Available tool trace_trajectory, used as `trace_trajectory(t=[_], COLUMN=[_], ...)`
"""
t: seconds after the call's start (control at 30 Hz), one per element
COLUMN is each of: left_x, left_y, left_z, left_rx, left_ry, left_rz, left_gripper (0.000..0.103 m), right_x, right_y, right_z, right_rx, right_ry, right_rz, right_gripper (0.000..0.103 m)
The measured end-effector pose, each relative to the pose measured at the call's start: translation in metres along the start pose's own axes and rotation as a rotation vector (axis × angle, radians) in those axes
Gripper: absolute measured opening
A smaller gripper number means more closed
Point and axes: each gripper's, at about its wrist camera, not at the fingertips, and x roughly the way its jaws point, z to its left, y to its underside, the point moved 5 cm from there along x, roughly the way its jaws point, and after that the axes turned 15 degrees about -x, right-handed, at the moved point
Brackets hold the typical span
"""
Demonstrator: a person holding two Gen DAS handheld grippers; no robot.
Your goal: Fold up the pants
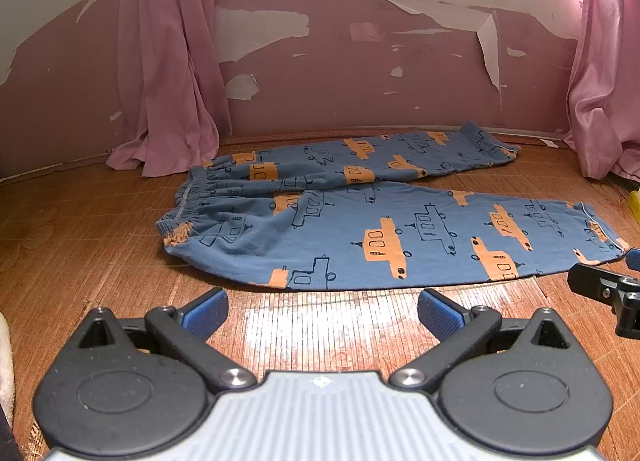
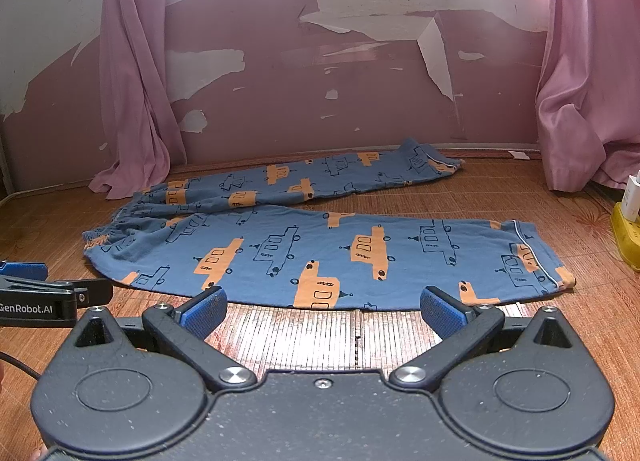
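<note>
On the woven floor mat [image 1: 100, 245], spread flat: soft, limp pajama pants [image 1: 360, 237], best pinched at waistband [image 1: 188, 213] and cuff [image 2: 532, 257]; left gripper [image 1: 322, 311] and right gripper [image 2: 322, 311] wide open, empty.

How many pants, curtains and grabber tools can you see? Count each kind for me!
Blue cotton pants with orange and outlined car prints: 1
Pink fabric curtains, left and right: 2
Black two-finger grippers with blue pads, left and right: 2
Total: 5
</note>
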Motion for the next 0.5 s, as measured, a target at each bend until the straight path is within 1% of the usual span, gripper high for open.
trace_trajectory(t=[0.5], left_x=[0.0003], left_y=[0.0013], left_z=[0.0004], left_rx=[0.002], left_ry=[0.000], left_rz=[0.001], left_gripper=[0.103], right_x=[0.0014], right_y=[0.0004], right_z=[-0.0017], right_rx=[-0.001], right_ry=[0.008], right_rz=[-0.003], right_gripper=[0.102])
